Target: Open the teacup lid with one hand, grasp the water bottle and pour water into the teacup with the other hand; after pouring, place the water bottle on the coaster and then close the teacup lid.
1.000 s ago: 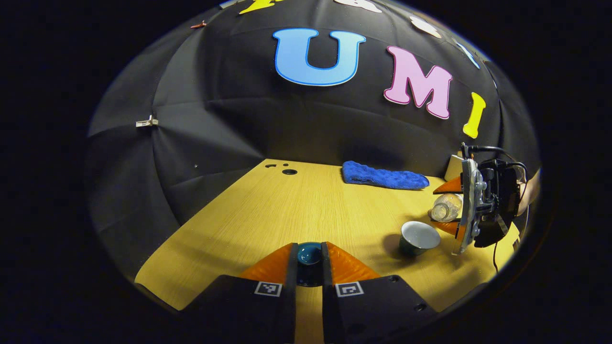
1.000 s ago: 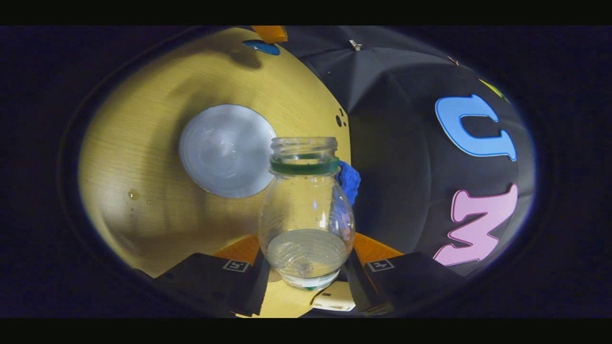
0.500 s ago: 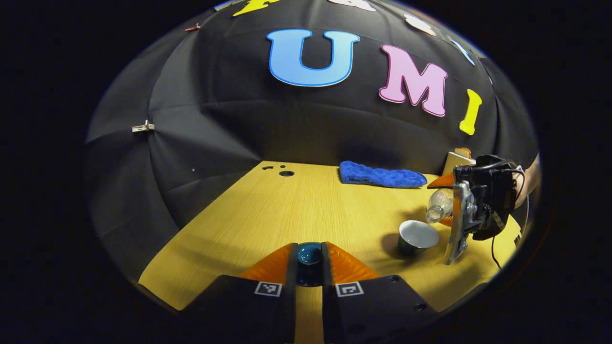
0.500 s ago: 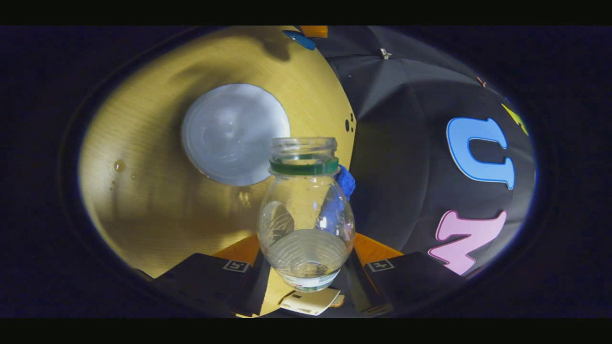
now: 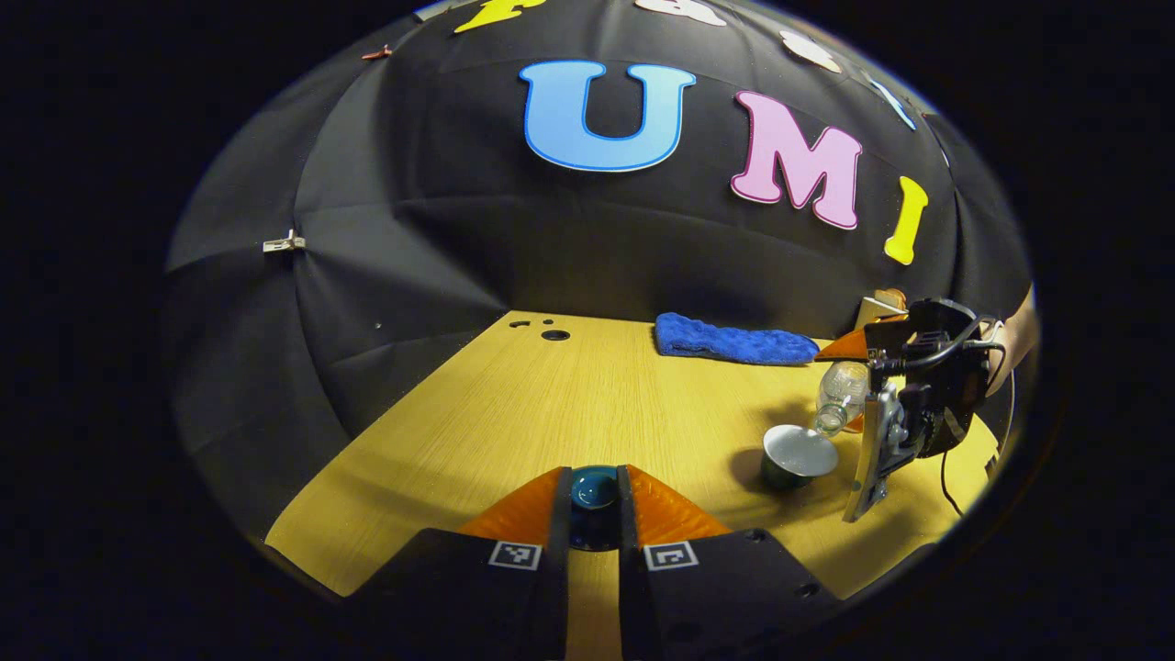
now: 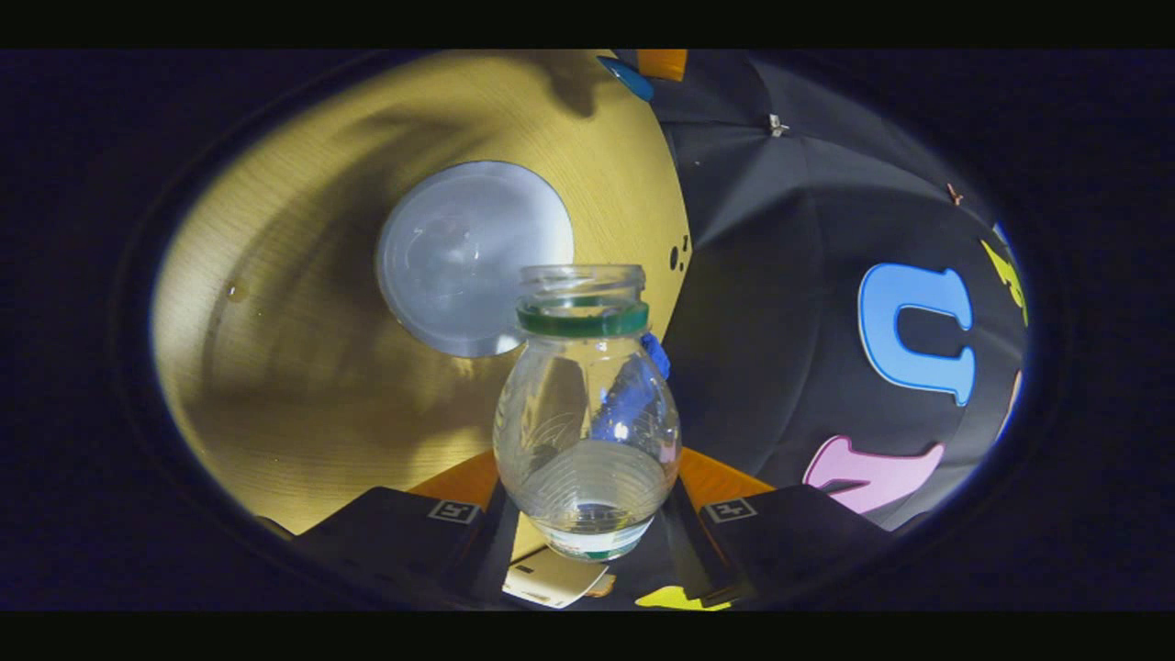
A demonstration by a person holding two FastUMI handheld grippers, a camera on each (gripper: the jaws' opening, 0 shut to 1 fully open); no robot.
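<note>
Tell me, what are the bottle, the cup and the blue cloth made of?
The bottle looks like clear plastic: see-through, thin ribbed walls, green neck ring. The cup seems glazed ceramic: dark shiny outside, smooth pale inside. The blue cloth looks like fluffy towel fabric, soft and nubbly. These are guesses from looks alone.

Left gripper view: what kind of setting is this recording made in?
Likely a staged recording booth, not a home: black cloth wall behind a bare wooden table, with a teacup and blue towel as props.
</note>
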